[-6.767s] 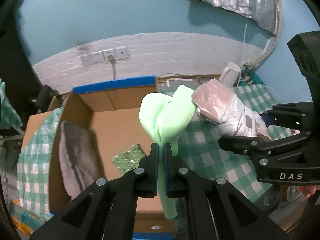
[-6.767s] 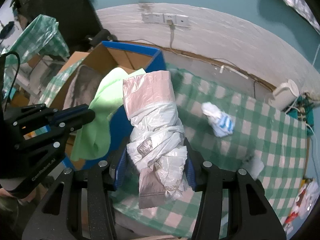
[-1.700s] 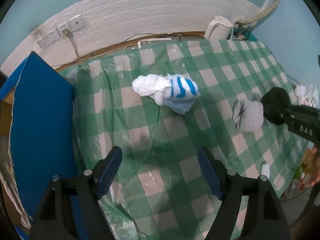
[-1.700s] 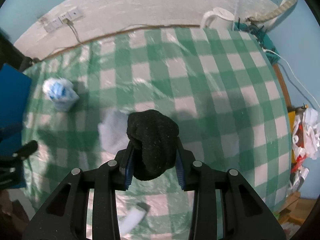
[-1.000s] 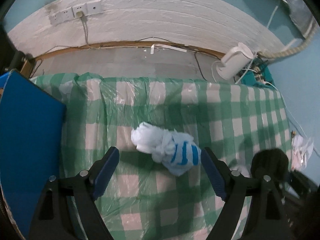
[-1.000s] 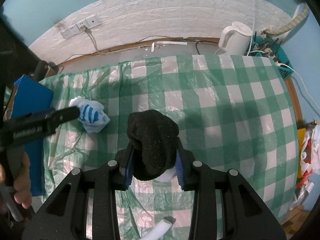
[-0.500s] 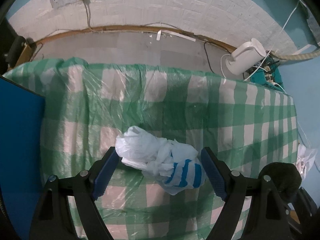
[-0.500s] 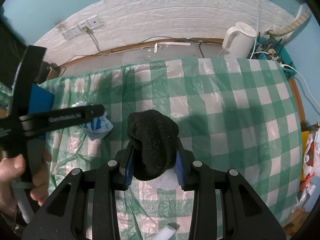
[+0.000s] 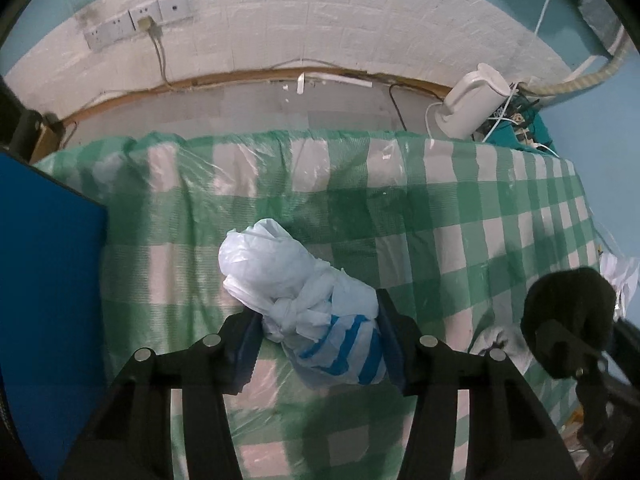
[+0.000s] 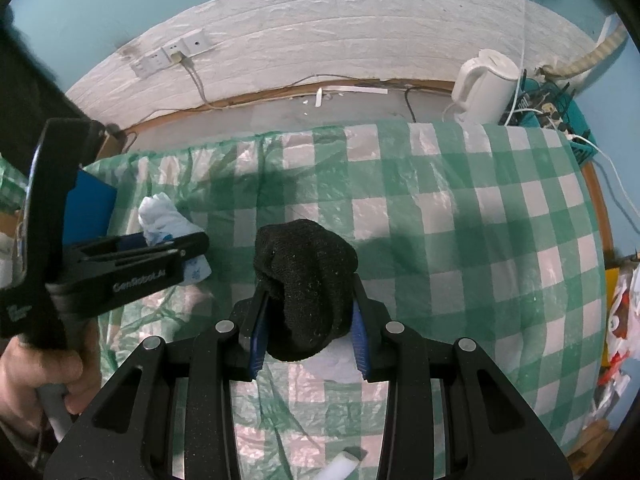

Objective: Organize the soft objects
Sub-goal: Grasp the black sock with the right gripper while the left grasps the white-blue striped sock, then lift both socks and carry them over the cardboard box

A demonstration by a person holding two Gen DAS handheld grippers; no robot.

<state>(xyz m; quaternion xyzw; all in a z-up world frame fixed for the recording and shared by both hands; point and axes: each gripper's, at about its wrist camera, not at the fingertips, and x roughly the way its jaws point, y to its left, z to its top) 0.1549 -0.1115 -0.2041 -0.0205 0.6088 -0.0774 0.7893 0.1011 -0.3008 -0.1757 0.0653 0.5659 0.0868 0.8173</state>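
While the left claw (image 9: 318, 338) points steeply down at the desk (image 9: 460, 208), its jaws have just been closing, and the knotted white plastic bundle with blue stripes (image 9: 308, 312) now sits squeezed between the two blue pads, its striped end nearest the camera and its plain white end sticking out past the fingertips over the green-and-white checked cover; in the right wrist view the same bundle (image 10: 166, 222) shows beside the blue box wall (image 10: 92, 208), with the left claw (image 10: 188, 246) across it and a hand (image 10: 44, 380) gripping the handle below; the right claw (image 10: 306, 312) is clenched on a black sock (image 10: 306, 280), which bulges up and out above its pads, held over the checked cover near the middle of the desk; a white kettle (image 10: 486, 80) stands on the floor beyond the desk's far edge, close to the white brick wall (image 10: 340, 20) with its row of sockets (image 10: 172, 56).
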